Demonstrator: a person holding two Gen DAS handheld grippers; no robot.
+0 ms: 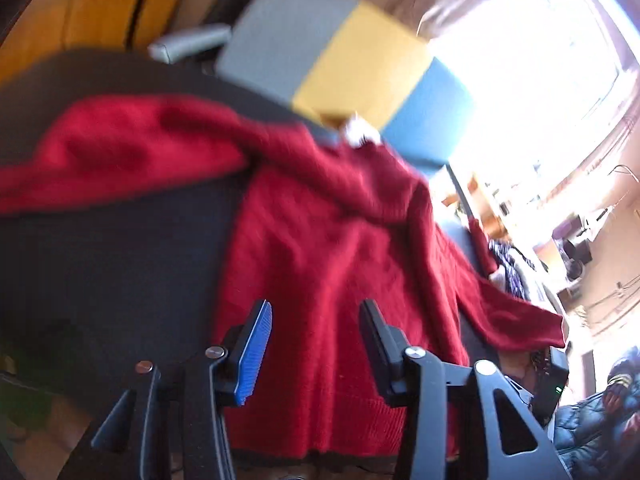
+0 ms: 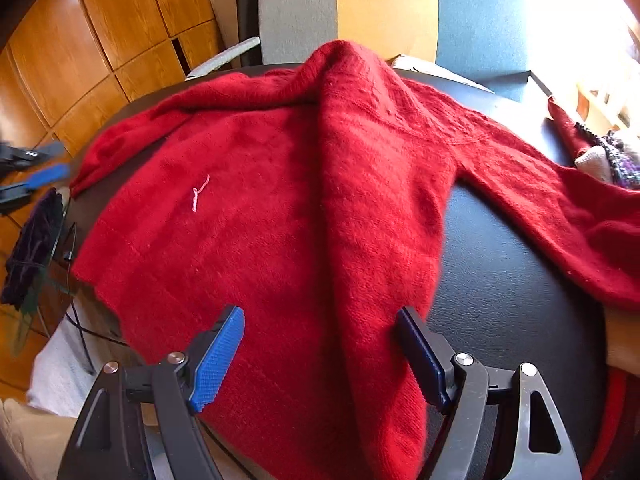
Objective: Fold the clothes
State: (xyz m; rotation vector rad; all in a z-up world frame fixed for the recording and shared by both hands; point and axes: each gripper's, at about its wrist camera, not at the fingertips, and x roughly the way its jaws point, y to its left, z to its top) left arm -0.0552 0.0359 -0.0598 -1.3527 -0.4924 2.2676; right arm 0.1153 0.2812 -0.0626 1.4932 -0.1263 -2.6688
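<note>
On the dark worktop (image 2: 500,272): a red sweater (image 2: 280,208) is lying spread across it, body toward me, neck at the far edge; one sleeve is trailing off to the right, the other bunching at the far left.
Sweater state: it is sitting partly doubled, with a raised ridge running from neck to hem down the middle, so I am judging the fold as barely begun.
Right tool (image 2: 320,344): I am holding it spread wide just above the near hem, its blue pads straddling that ridge and pinching nothing; I judge it is waiting there to take the hem.
Left tool (image 1: 316,340): it is also standing spread, with only sweater fabric showing beyond its gap and nothing gripped; its view is blurring. From the right wrist view I am seeing it at the far left edge (image 2: 36,180), beside the worktop near the left sleeve, probably lining up for that side.
Stray bit: a pale thread (image 2: 200,194) is resting on the sweater's left half.
Room: a grey, yellow and blue chair back (image 2: 384,12) is standing behind the worktop, wooden cabinets (image 2: 100,40) are filling the far left, bright window light is washing out the right, and other clothes (image 2: 612,160) are piling at the right edge.
</note>
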